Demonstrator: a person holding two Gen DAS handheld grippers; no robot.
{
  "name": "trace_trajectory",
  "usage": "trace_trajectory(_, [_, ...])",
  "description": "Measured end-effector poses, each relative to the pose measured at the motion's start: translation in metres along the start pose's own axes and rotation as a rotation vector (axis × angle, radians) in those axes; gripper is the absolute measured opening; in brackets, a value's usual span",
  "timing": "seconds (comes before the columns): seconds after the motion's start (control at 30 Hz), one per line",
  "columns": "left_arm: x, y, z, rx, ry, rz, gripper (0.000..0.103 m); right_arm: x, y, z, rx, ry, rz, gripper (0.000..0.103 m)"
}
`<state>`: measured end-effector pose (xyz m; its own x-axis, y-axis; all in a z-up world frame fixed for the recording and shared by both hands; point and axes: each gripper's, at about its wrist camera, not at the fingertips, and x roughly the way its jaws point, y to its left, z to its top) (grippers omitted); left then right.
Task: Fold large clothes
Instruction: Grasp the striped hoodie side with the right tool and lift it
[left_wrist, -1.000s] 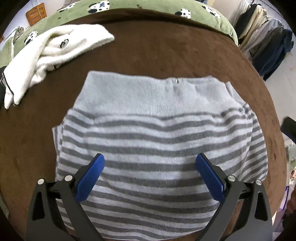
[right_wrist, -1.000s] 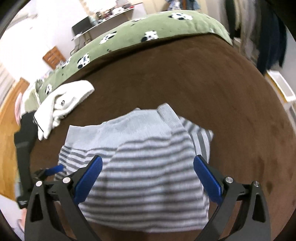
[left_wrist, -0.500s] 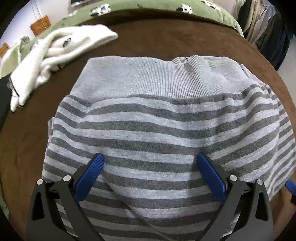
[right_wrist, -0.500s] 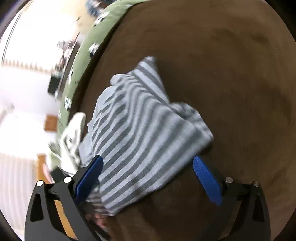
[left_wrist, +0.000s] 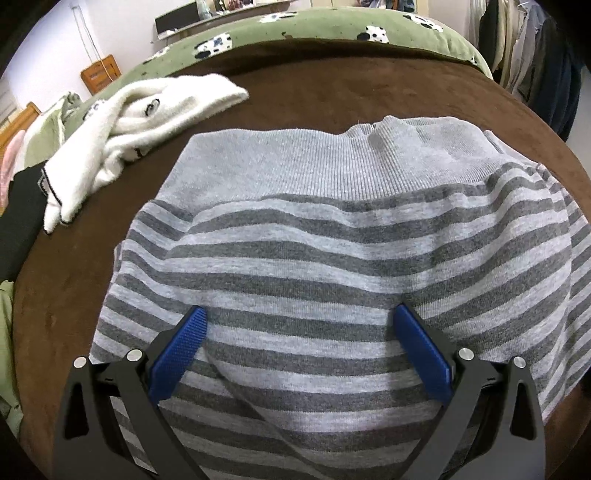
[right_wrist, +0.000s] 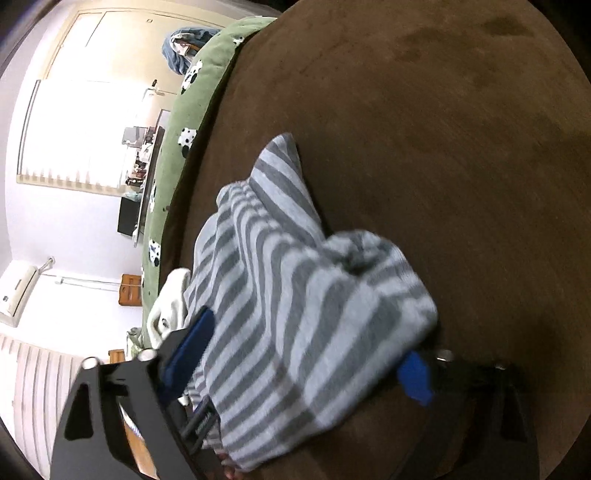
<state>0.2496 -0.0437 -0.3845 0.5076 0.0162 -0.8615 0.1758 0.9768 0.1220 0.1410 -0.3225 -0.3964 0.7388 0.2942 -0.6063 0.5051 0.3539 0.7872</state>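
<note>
Jaws apart on left gripper, poised over grey striped knit sweater; right gripper jaws closing around its bunched edge, pads not pressing. Sweater lies folded on brown suede surface, plain ribbed hem pointing away, stripes crosswise. White fluffy garment just beside, far left.

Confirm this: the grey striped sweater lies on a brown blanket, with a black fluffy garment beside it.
Not quite. In the left wrist view the fluffy garment beside the grey striped sweater is white, not black. The sweater does lie on the brown blanket.
</note>
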Motion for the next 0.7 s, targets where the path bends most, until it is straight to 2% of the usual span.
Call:
trace_trajectory(0.03, [0.000, 0.000, 0.000, -0.005, -0.001, 0.002, 0.098, 0.004, 0.000, 0.003, 0.008, 0.009, -0.004, 0.049])
trace_trajectory(0.13, [0.000, 0.001, 0.001, -0.012, 0.002, 0.006, 0.098, 0.012, -0.001, 0.010, 0.040, 0.025, -0.002, 0.030])
trace_trajectory(0.17, [0.000, 0.001, 0.001, -0.010, 0.001, 0.008, 0.098, 0.010, 0.000, 0.011, 0.040, 0.032, 0.015, 0.027])
trace_trajectory(0.3, [-0.002, -0.001, 0.000, 0.000, -0.004, 0.023, 0.098, -0.005, 0.019, 0.010, -0.022, 0.055, 0.039, 0.021])
trace_trajectory(0.37, [-0.003, -0.003, 0.001, 0.007, -0.003, 0.035, 0.098, -0.014, 0.041, 0.006, -0.082, 0.071, 0.056, 0.019])
trace_trajectory(0.5, [-0.005, -0.005, 0.002, 0.028, 0.002, 0.053, 0.098, -0.027, 0.093, -0.011, -0.229, 0.110, 0.059, 0.018])
trace_trajectory(0.7, [-0.013, 0.004, 0.008, 0.026, 0.025, 0.051, 0.098, -0.030, 0.131, -0.027, -0.338, 0.143, 0.045, 0.017])
